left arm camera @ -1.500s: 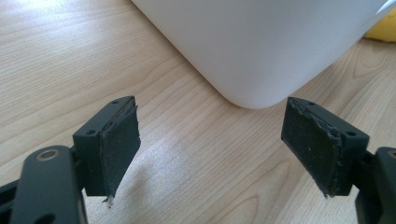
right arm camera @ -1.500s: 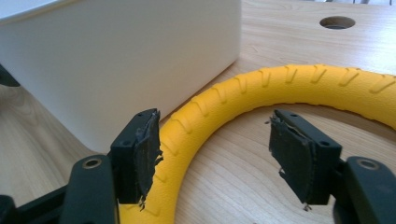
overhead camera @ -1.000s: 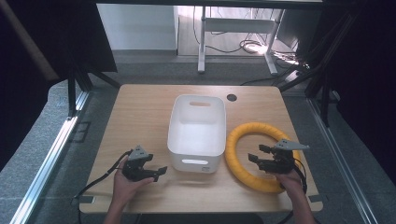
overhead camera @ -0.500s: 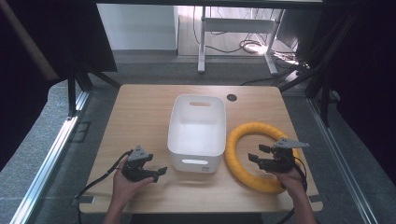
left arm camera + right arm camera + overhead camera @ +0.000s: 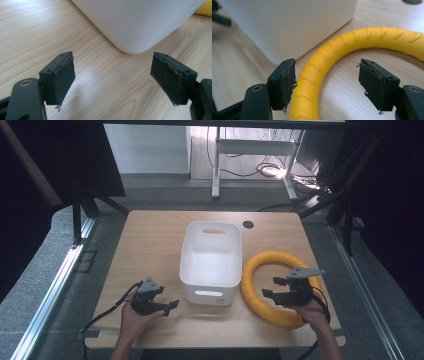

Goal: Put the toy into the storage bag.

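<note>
At the near edge of the wooden surface (image 5: 150,240), the left hand-held gripper (image 5: 167,306) hovers with its jaws spread wide, pointing at the white bin's (image 5: 210,260) near corner. The right hand-held gripper (image 5: 272,290) is also spread apart, straddling the near-left arc of the yellow ring (image 5: 260,270) without touching it. The ring lies flat just beside the bin's right wall. Farther back, a round hole (image 5: 248,224) marks the surface.

Wood table (image 5: 150,245) on grey carpet (image 5: 40,285). Black curtains (image 5: 60,165) at both sides. White desk frame (image 5: 252,150) behind, cables (image 5: 280,172) on sunlit floor.
</note>
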Motion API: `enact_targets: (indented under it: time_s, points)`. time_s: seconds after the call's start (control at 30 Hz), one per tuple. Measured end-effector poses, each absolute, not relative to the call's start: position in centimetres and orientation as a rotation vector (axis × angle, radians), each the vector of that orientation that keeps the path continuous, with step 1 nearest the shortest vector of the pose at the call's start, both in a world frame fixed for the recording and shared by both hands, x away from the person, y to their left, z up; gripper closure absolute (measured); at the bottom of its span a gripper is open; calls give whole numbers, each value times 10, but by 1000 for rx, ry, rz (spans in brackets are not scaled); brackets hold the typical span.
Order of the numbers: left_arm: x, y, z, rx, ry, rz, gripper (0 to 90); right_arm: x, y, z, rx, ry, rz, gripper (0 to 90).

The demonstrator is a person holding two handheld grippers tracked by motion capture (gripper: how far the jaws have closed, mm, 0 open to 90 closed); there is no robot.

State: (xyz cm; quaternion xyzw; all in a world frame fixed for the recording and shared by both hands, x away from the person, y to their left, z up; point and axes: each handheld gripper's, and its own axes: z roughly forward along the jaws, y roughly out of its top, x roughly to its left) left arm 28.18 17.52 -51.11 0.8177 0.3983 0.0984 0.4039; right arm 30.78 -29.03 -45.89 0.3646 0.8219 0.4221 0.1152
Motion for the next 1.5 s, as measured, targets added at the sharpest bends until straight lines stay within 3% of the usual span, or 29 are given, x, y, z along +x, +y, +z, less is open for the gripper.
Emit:
enact_targets:
  time_s: [0.33, 0.67, 1.13, 1.5]
  points:
    - [282, 175, -511, 2065, 1017, 231, 197, 307, -270, -442, 1006, 2662, 982, 329]
    - [283, 173, -513, 2085, 1014, 227, 197, 310, -245, -473, 954, 2855, 668, 338]
    - [283, 171, -516, 2092, 1024, 222, 196, 315, -225, -489, 868, 2951, 384, 367]
    - [284, 170, -518, 2100, 1025, 219, 196, 322, -217, -495, 862, 2988, 239, 453]
